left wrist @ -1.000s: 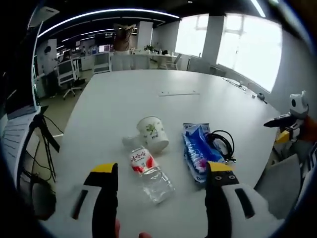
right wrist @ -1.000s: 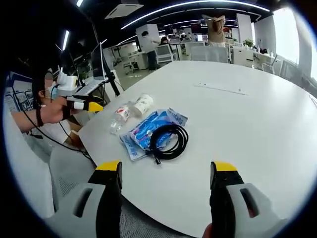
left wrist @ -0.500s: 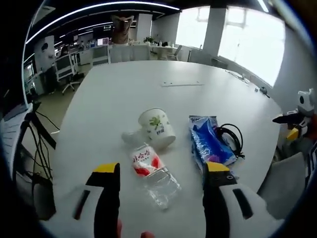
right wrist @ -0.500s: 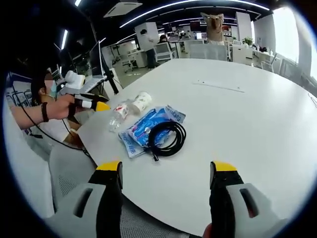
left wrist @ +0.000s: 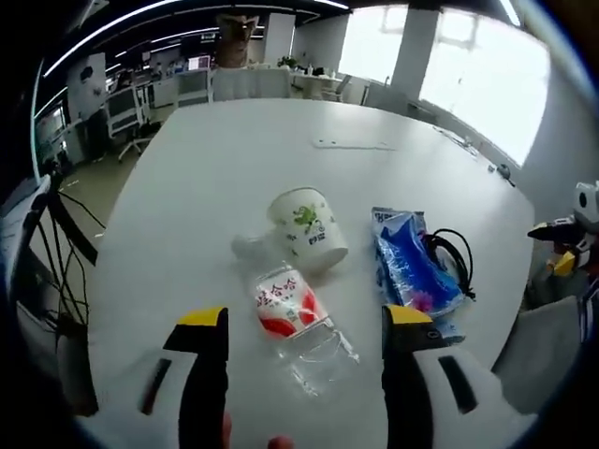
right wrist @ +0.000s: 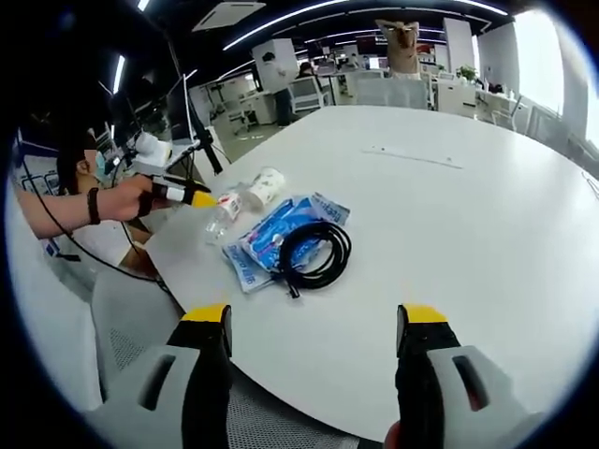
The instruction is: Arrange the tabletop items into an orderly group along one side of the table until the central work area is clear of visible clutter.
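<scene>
Four items bunch near the worktop (left wrist: 215, 159) edge: bottle (left wrist: 298, 323), cup (left wrist: 307, 228), blue pack (left wrist: 409, 273), cable (right wrist: 313, 253). My left tool (left wrist: 295, 323) gapes wide around the bottle, lined up to grab; right tool (right wrist: 314, 318) wide, holding nothing.

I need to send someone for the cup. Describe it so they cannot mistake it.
On the big white table, a small cluster lies near one edge. The paper cup lies on its side there, touching the clear water bottle: white with a green leaf print, unlike the blue packet beside it.

Bright window glare, fisheye-warped edges
</scene>
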`<act>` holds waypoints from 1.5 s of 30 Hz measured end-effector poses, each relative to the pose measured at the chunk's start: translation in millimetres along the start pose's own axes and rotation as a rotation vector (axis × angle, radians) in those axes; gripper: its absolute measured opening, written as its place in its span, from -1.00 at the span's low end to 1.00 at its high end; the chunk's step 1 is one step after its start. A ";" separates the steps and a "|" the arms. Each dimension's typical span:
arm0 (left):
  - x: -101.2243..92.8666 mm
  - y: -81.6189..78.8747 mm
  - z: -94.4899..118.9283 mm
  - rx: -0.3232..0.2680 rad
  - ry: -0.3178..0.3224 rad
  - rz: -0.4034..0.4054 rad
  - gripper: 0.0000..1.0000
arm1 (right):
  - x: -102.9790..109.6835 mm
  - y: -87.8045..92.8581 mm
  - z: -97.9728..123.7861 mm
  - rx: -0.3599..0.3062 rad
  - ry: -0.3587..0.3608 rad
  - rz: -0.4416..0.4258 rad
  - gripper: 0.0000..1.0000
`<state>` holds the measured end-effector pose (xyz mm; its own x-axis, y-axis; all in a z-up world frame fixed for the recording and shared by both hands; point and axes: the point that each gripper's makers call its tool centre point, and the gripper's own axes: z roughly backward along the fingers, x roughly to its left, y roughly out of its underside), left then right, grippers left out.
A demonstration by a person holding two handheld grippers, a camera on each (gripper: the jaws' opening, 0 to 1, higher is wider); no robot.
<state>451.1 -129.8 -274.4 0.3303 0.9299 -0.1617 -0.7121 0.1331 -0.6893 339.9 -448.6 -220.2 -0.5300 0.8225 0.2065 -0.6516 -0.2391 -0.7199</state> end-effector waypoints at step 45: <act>-4.8 44.0 -18.7 0.163 -0.022 0.067 -0.19 | 6.7 -9.9 5.5 -0.067 0.016 -0.006 0.43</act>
<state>429.7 -134.9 -317.2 0.2669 0.9455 -0.1866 -0.8235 0.1232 -0.5537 339.8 -443.5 -208.1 -0.5172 0.8321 0.2003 -0.6166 -0.2000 -0.7615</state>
